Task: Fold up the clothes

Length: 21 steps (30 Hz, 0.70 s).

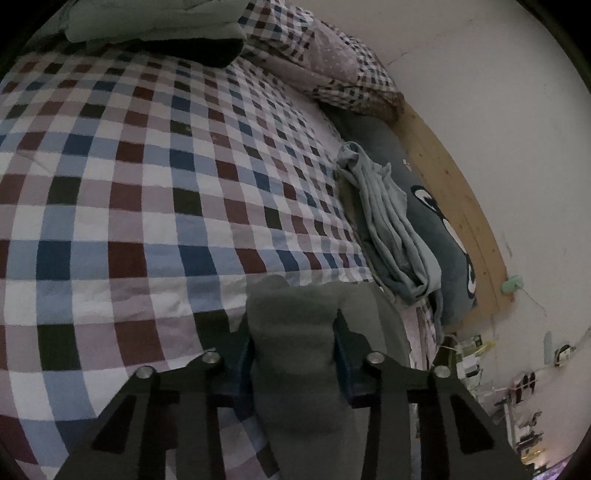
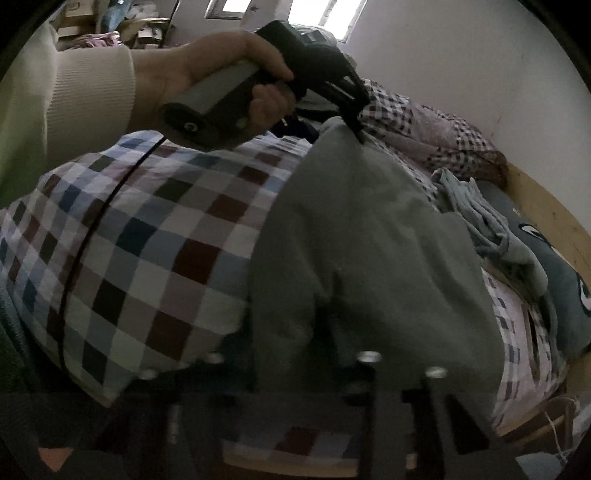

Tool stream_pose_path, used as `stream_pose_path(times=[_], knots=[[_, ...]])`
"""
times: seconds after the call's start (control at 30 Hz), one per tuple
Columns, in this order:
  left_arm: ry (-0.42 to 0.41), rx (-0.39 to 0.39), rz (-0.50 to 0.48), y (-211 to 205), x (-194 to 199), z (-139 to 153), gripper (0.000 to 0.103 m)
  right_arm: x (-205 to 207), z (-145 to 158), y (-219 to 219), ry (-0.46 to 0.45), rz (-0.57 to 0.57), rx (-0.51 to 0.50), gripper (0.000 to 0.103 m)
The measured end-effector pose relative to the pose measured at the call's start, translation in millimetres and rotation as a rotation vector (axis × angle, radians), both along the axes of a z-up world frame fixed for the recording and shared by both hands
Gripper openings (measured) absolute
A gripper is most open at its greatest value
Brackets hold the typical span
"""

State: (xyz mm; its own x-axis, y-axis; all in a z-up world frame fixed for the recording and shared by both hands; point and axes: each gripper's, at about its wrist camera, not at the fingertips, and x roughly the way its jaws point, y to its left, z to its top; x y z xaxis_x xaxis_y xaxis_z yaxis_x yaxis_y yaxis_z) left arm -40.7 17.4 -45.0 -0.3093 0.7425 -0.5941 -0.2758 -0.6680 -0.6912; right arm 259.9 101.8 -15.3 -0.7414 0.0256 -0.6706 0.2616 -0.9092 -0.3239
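A grey garment (image 2: 369, 240) lies spread over the checked bedsheet (image 2: 155, 229). In the right wrist view a hand in a cream sleeve holds my left gripper (image 2: 359, 134), which pinches the garment's far corner. The left wrist view shows that same gripper (image 1: 293, 332) shut, with grey garment (image 1: 295, 369) bunched between its blue pads. My right gripper (image 2: 295, 347) sits at the near edge of the garment. Its jaws are dim and partly covered, and the cloth creases into them, so it looks shut on the fabric.
A crumpled light grey-blue garment (image 1: 388, 221) lies by a dark grey cushion with a printed eye (image 1: 439, 229) along the wooden bed rail (image 1: 454, 192). Folded clothes (image 1: 147, 22) and a checked pillow (image 1: 332, 62) sit at the bed's far end. The wall (image 1: 498, 110) is close.
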Motion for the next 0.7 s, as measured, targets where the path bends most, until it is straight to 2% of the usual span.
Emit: stream_pose_path(times=[0.03,0.17,0.23,0.3,0.33,0.4,0.43,0.5,0.57,0.63,0.7], knots=[[0.009,-0.004,0.0,1,1,2,0.035,1,4,4,-0.01,0.011,-0.008,0.006],[0.042,-0.024,0.001,4,4,10,0.033,11,24,11,-0.021,0.052,-0.033,0.005],[0.003,-0.054,0.005,0,-3,-7,0.034,14,29,11,-0.019,0.058,-0.035,0.005],[-0.06,-0.008,0.009,-10,-11,-29,0.038,7,21,13,-0.059,0.053,-0.057,0.005],[-0.081,0.038,0.011,-16,-13,-34,0.039,2,16,14,-0.085,0.052,-0.068,0.005],[-0.064,0.016,-0.004,-16,-12,-28,0.045,-3,13,18,-0.108,0.059,-0.105,0.007],[-0.042,-0.018,-0.002,-16,-11,-24,0.054,-4,14,20,-0.117,0.058,-0.12,0.01],[-0.045,-0.023,0.007,-17,-11,-23,0.059,-4,17,25,-0.139,0.064,-0.161,0.013],[-0.048,-0.029,0.016,-19,-11,-22,0.061,-2,22,32,-0.16,0.073,-0.206,0.033],[-0.041,-0.051,0.028,-20,-10,-18,0.067,0,32,43,-0.166,0.083,-0.245,0.047],[-0.021,-0.092,0.041,-21,-7,-12,0.07,2,42,53,-0.168,0.093,-0.283,0.048]])
